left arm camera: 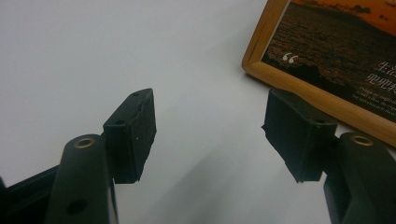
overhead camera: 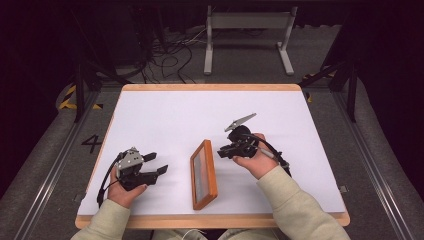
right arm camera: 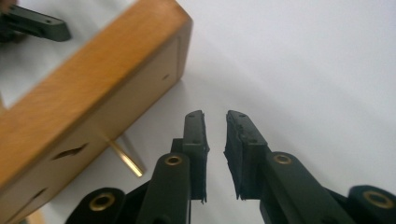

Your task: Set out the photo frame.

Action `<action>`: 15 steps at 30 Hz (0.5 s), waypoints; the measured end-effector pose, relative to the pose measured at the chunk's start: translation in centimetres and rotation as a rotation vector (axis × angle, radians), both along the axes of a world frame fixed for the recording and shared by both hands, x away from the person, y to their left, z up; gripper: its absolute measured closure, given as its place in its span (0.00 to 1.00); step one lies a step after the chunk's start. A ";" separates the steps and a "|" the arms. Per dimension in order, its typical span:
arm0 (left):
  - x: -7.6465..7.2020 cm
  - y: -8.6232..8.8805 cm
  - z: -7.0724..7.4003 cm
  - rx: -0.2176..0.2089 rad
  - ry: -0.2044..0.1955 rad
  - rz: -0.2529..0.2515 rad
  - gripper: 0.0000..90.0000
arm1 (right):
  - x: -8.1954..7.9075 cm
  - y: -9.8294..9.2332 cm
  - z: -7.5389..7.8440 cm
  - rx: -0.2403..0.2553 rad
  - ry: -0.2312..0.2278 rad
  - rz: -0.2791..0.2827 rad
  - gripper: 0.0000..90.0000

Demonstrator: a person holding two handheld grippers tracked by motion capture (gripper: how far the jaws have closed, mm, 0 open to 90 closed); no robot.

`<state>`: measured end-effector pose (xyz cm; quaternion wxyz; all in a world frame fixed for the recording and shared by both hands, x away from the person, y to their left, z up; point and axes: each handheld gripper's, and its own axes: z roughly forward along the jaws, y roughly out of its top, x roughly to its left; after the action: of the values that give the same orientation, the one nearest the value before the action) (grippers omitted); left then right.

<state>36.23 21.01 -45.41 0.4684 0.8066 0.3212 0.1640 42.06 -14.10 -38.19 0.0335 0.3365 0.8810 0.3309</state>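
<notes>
A wooden picture frame [overhead camera: 204, 175] stands near the table's front middle, its picture side turned to the left. The left gripper view shows its sea-at-sunset picture [left arm camera: 327, 56] with white writing. My left gripper [overhead camera: 156, 163] rests left of the frame, jaws wide open around nothing [left arm camera: 210, 112], the right jaw close to the frame's lower edge. My right gripper [overhead camera: 221, 151] hovers just right of the frame's far end. Its jaws [right arm camera: 215, 116] stand a narrow gap apart with nothing between them, beside the frame's wooden back [right arm camera: 93, 93] and a thin brass peg [right arm camera: 126, 158].
The white tabletop [overhead camera: 175, 115] has a wooden rim and bare room behind and to both sides of the frame. Beyond the far edge are a white metal stand [overhead camera: 247, 30] and loose cables [overhead camera: 170, 55] on the floor.
</notes>
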 end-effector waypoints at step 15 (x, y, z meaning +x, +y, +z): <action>0.0 -0.1 -0.1 0.000 0.005 -0.005 0.39 | -2.6 0.6 3.5 0.060 0.000 0.009 0.57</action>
<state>36.20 20.90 -45.46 0.4679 0.8079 0.3202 0.1610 39.46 -13.50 -34.70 0.0217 0.3334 0.8721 0.3575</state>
